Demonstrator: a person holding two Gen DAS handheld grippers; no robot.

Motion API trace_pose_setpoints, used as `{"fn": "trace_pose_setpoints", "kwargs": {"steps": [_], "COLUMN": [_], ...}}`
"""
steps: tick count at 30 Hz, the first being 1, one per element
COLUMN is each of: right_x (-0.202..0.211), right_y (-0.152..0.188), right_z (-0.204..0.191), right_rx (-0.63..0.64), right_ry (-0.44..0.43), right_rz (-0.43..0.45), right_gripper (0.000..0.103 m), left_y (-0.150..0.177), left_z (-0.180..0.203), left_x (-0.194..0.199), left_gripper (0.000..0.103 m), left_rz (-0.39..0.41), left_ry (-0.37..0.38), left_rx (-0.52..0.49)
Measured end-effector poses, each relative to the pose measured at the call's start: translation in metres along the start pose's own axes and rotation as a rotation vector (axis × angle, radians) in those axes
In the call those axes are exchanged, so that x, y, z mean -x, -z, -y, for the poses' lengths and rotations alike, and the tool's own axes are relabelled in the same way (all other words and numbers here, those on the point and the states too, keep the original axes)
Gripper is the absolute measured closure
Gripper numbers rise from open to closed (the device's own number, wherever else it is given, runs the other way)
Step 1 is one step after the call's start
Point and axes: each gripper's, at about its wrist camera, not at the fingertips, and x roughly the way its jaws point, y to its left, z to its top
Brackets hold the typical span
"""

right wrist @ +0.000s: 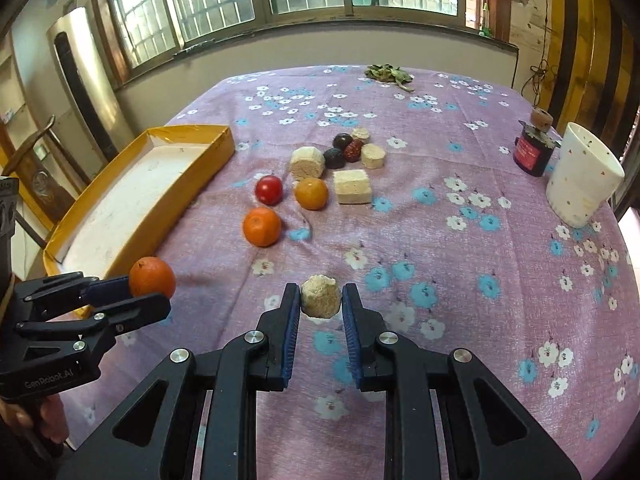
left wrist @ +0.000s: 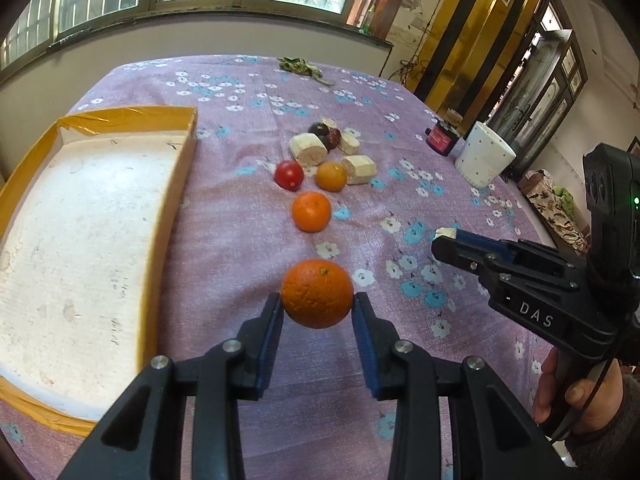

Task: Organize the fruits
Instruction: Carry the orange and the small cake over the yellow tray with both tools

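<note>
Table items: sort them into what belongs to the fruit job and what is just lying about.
Job:
- orange in left gripper
- mandarin
- small orange
- tomato
- yellow tray

Lying about:
- white cup
- dark jar
- dried leaves

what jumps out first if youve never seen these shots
Two tools, each shut on something above the flowered cloth: the left tool grips an orange, the right tool a pale chunk. Behind them, more fruit and chunks sit clustered mid-table, beside an empty yellow tray at left.
</note>
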Motion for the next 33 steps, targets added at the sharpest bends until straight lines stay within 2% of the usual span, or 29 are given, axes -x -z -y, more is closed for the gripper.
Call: {"fn": "trace_pose_setpoints", "kwargs": {"steps": [6,19,25,33], "right_x": [-0.007,-0.041,-0.071,-0.105], "right_y": [-0.015,-0.051,-0.051,-0.039], "right_z": [-0.039,-0.159,-0.201,-0.226], "right_rx": [0.052,0.226,0.273,0.277], "right_ry": [-0.054,-0.225,-0.276,-0.276], "right_rz": [0.009,-0.021,-0.077,-0.155], "right_gripper": [0.082,0.083,0.083,0.083], "left_y": [-0.002,0.009,0.017,0.025], "left_z": [-0.024,-0.118,-0.159,-0.197], "left_x": [0.022,0.061,0.062,0.053], "left_gripper": [0.065,0.065,0.065,0.065], "left_rz": [0.049,0.111,0.101,0.068], "left_ry": [-0.042,-0.193,-0.265,-0.305], "left_rx": [0.041,0.205,0.26,0.302]}}
